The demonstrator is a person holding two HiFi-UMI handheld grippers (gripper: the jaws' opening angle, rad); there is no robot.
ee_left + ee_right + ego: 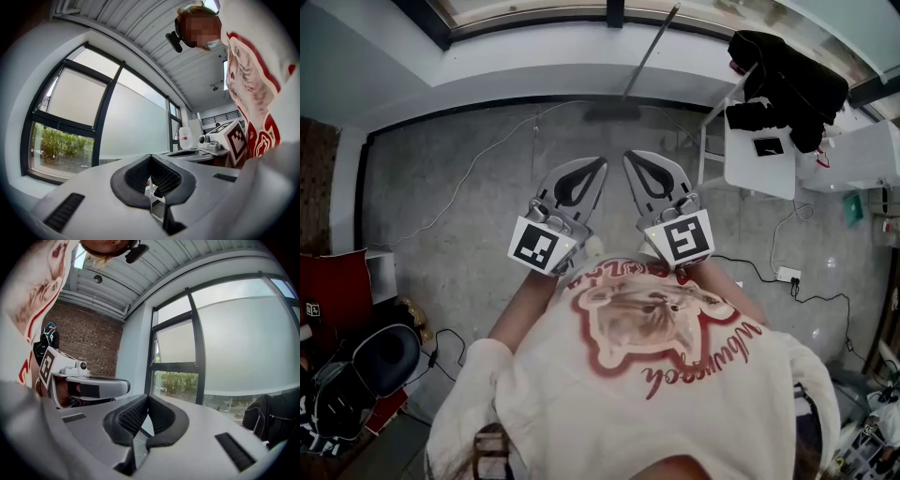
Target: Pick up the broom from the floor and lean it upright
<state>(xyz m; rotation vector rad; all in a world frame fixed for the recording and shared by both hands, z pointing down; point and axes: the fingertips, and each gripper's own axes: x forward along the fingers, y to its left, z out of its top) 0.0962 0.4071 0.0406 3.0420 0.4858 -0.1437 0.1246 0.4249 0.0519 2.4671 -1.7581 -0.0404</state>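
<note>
The broom [639,66] leans upright against the window wall at the far side of the room, with its dark head [613,112] on the floor and its thin handle slanting up to the right. My left gripper [596,165] and right gripper [632,157] are held side by side close to the person's chest, well short of the broom, pointing towards it. Both are shut with nothing between the pads. In the left gripper view the black pads [161,176] meet at the tips, and the right gripper's marker cube [237,140] shows beside them. In the right gripper view the pads [130,417] also meet.
A white table [757,159] with a black bag [783,80] on it stands at the right near the broom. Cables trail over the grey floor to a power strip [787,274]. A dark chair [382,361] and a red box [333,286] are at the lower left.
</note>
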